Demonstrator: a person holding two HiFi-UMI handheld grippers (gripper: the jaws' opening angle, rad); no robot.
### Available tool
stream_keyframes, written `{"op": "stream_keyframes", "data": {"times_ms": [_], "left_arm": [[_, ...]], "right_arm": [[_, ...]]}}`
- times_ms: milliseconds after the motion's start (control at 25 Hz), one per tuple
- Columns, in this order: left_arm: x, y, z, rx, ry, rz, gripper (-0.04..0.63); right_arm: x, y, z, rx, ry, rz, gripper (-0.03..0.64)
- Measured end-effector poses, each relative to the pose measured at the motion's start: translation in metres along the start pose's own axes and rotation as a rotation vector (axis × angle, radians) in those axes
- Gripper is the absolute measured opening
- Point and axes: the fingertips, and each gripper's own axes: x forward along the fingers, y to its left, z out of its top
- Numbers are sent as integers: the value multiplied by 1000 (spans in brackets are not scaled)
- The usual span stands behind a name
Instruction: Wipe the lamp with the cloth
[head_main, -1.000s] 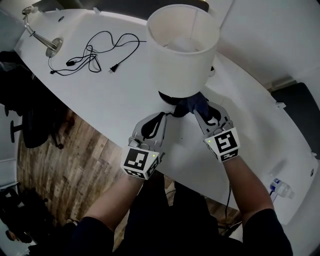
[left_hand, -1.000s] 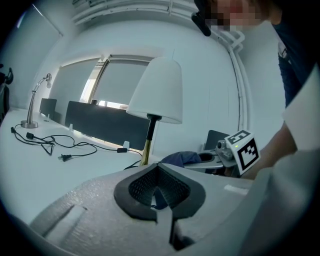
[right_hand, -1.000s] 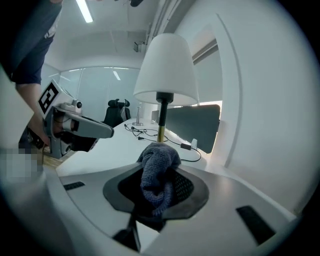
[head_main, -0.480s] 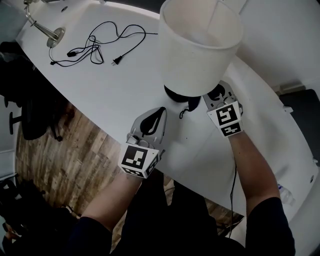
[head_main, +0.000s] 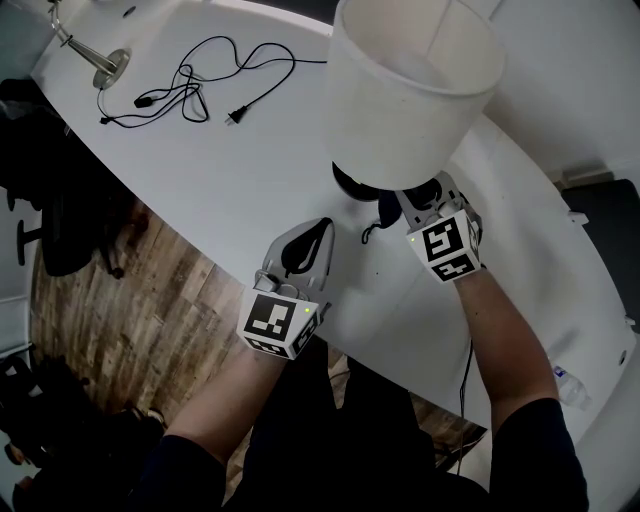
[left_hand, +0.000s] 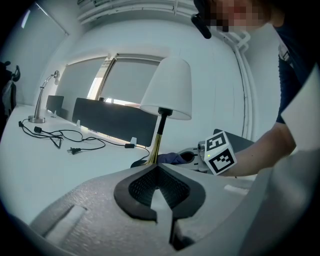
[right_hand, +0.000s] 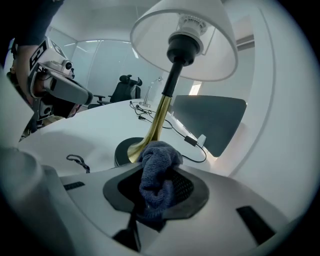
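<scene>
- The right tool (right_hand: 156, 195) is clenched on the cloth (right_hand: 159, 167). A bunched blue wad sticks out past the jaws, so soft fabric rather than hard plastic meets the lamp (head_main: 405, 95).
- In the right gripper view the wad sits at frame centre, against the flared brass foot of the stem (right_hand: 162, 117) and just above the black base (right_hand: 124, 150). It looks to be touching, so I judge the wiping is on the low part of the lamp.
- This tool comes in low under the shade (right_hand: 185, 45), probably because the shade overhangs the stem and blocks any reach from above.
- The left tool (left_hand: 159, 189) is closed with nothing between its jaws. It shows at lower centre of the head view, apart from the base, on or just over the desk (head_main: 230, 170) near its edge. It is likely parked out of the way rather than steadying the lamp.
- The lamp stands upright at upper right of the head view, with its long axis vertical. The base is on the desk and the stem rises to the shade, whose open top faces the head camera.
- The cloth's long axis runs along the jaws, and its free end points forward at the stem.
- A loose cable (head_main: 190, 85) lies at upper left, well apart from the work.
</scene>
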Motion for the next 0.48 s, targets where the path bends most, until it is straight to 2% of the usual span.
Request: {"op": "stream_keyframes", "data": {"times_ms": [240, 480], "left_arm": [[-9, -1, 1, -16, 6, -12, -2], [-18, 1, 3, -15, 15, -33, -2]], "right_arm": [[-2, 23, 9, 23, 35, -11, 98], [1, 43, 20, 89, 64, -45, 98]]}}
